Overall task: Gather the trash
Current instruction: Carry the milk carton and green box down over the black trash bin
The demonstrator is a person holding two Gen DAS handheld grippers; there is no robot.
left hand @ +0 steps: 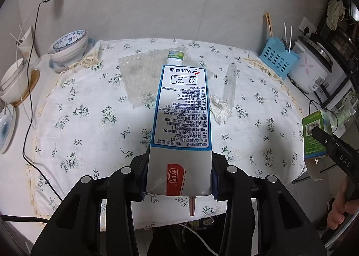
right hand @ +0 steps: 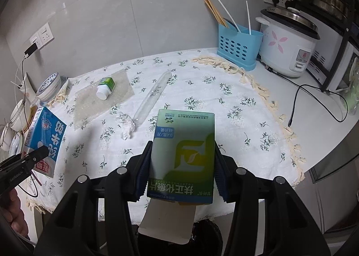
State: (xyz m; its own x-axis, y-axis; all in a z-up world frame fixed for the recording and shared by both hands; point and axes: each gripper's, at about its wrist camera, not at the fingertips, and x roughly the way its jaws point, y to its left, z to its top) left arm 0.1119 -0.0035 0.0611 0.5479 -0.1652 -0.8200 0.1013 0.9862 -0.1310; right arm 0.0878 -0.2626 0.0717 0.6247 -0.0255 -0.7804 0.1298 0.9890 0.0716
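Note:
My left gripper [left hand: 178, 175] is shut on a blue-and-white milk carton [left hand: 181, 110], held above the near edge of the floral tablecloth [left hand: 89, 103]; a pink straw hangs from its lower end. My right gripper [right hand: 181, 170] is shut on a green box [right hand: 182, 155] with its bottom flap open. Each held item also shows at the side of the other view: the green box [left hand: 314, 137] and the milk carton [right hand: 43, 139]. On the cloth lie a small white bottle [right hand: 105, 86] on a bubble-wrap sheet [right hand: 101, 96], a crumpled tissue [right hand: 125, 124] and a clear plastic tube [right hand: 152, 96].
Stacked patterned bowls [left hand: 68, 47] and plates stand at the left. A blue utensil holder [right hand: 239, 46] and a white rice cooker [right hand: 289, 45] stand at the back right, with a black cable [right hand: 314, 96] on the counter. A charger cable [left hand: 31, 90] runs down the left side.

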